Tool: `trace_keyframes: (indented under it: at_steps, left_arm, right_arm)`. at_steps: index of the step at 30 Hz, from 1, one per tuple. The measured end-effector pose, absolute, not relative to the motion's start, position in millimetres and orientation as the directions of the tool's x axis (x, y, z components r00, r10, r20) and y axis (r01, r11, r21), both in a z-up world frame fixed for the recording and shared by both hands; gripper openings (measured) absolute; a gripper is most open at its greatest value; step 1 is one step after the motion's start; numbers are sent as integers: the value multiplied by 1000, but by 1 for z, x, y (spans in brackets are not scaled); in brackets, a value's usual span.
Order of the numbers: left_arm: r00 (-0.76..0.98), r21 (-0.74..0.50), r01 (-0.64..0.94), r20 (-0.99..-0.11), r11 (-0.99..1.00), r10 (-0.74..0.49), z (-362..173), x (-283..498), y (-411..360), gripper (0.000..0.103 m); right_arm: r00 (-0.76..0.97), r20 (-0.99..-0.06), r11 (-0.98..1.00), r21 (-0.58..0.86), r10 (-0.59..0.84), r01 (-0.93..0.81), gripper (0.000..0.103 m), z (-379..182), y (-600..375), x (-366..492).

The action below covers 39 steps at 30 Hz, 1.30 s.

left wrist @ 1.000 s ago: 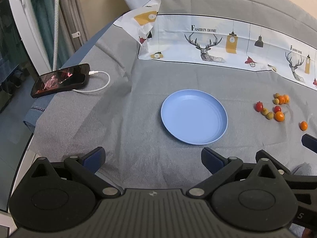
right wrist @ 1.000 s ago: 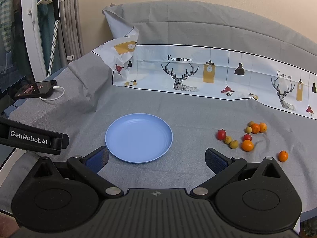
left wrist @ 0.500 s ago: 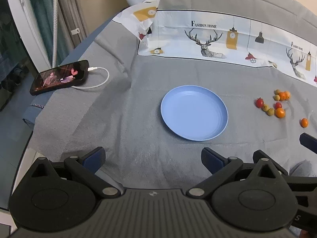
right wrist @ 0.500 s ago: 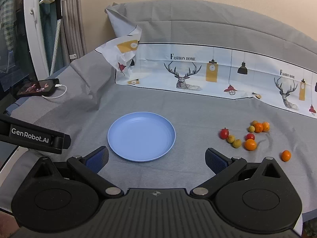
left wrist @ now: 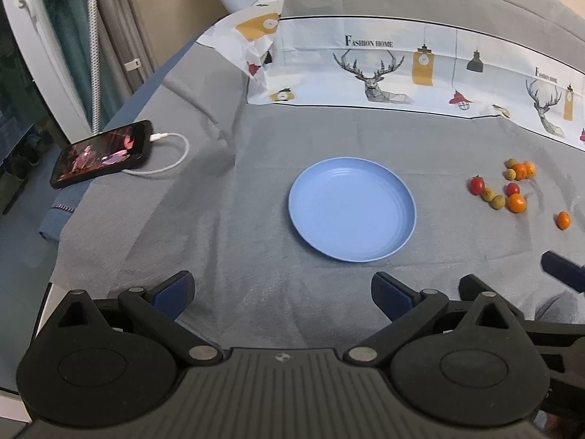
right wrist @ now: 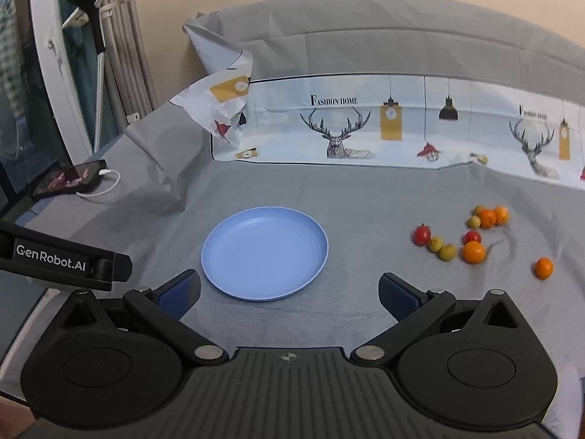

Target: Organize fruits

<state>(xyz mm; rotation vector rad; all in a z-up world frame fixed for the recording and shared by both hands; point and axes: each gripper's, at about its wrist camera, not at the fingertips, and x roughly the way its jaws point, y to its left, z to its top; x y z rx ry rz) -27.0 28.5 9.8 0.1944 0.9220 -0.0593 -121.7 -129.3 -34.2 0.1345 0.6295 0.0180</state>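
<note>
Two hand-held claws hover low over a grey cloth [right wrist: 329, 190] covering the tabletop, both pointing forward. The left claw [left wrist: 281, 294] has its blue-padded fingers spread wide and holds nothing; the right claw [right wrist: 289, 294] is equally wide open and empty. A round blue plate [right wrist: 265, 252] lies bare just ahead of the right claw, slightly toward its left finger, and ahead of the left claw toward its right finger. A loose cluster of small fruits [right wrist: 471, 236], red, orange and yellow-green, sits on the cloth ahead and to the right of both claws, well apart from the plate; one orange fruit [right wrist: 543, 267] lies alone farther right. A phone [left wrist: 100, 153] on a white cable rests far left. Compared with a second ago, both views have drawn back and risen a little; the plate and fruits have not moved.
</note>
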Motion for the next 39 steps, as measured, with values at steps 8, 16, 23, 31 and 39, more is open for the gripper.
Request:
trace_keyframes:
  at_steps: [8, 16, 23, 31, 39]
  left_arm:
    - [585, 131, 210, -811, 969, -18, 3, -7, -23, 103]
    - [496, 55, 327, -860, 943, -122, -29, 51, -117, 103]
    - [465, 99, 389, -879, 916, -103, -71, 118, -196, 103]
    - [367, 98, 444, -927, 891, -81, -135, 197, -269, 103]
    - [280, 56, 418, -958, 907, -70, -186, 236, -307, 103]
  right_arm:
    - [811, -580, 958, 185, -75, 220, 103, -53, -188, -119]
    - [732, -577, 809, 195, -363, 554, 103, -87, -312, -105]
    - [668, -620, 809, 89, -411, 580, 103, -138, -362, -49]
    - [647, -690, 874, 42, -325, 483, 102, -196, -387, 21]
    - [701, -652, 944, -69, -288, 324, 102, -207, -378, 48]
